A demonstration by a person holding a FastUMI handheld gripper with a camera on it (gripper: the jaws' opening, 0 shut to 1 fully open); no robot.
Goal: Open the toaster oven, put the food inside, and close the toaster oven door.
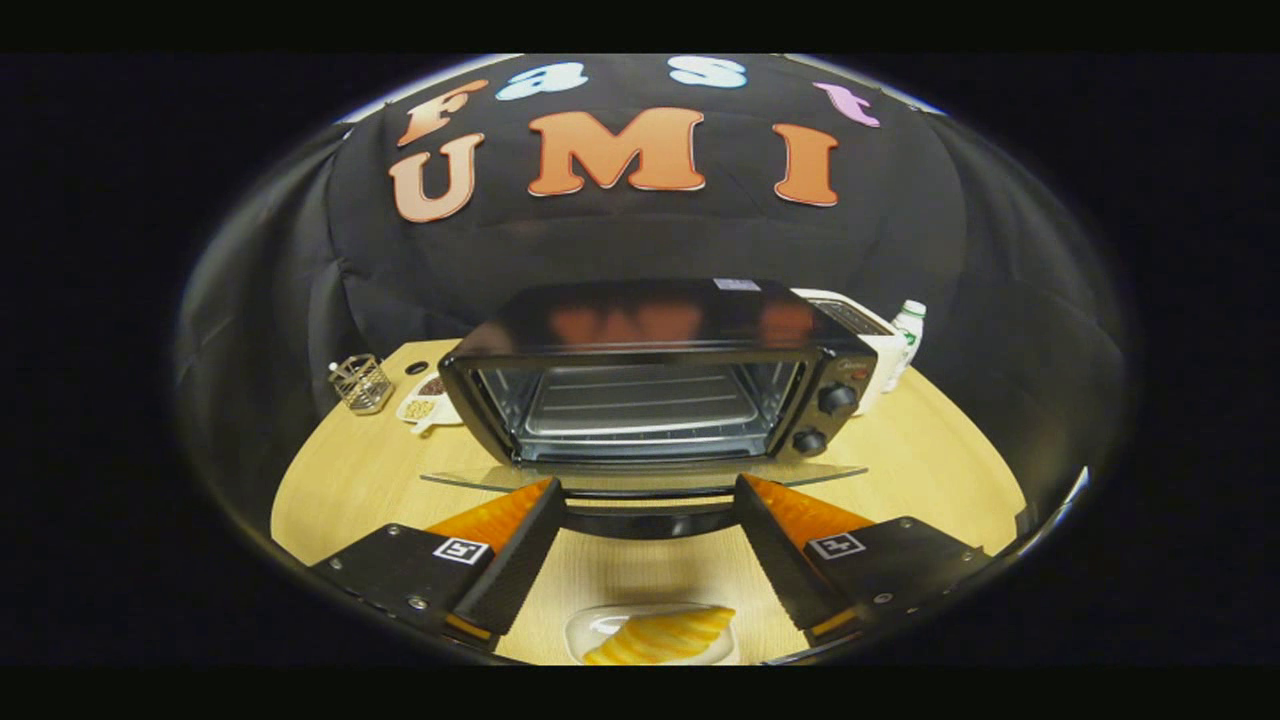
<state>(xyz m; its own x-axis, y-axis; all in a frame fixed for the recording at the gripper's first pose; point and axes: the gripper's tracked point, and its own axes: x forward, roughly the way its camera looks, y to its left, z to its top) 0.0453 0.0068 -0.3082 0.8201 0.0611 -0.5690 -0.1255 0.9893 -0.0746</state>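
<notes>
Hovering spread, gripper (645,535) is pinching nothing | toaster oven (655,375) at 12 o'clock, door (640,480) lying open, handle partly hidden by fingers | food (660,637) at 6 o'clock, dish (590,630) cut off.

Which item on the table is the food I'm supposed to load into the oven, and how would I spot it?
Start at the black toaster oven on the wooden table, its glass door folded down flat. Come toward the open gripper; low between its fingers lies a clear dish of yellow-orange ridged food. The other dish, left of the oven, holds brown bits.
</notes>
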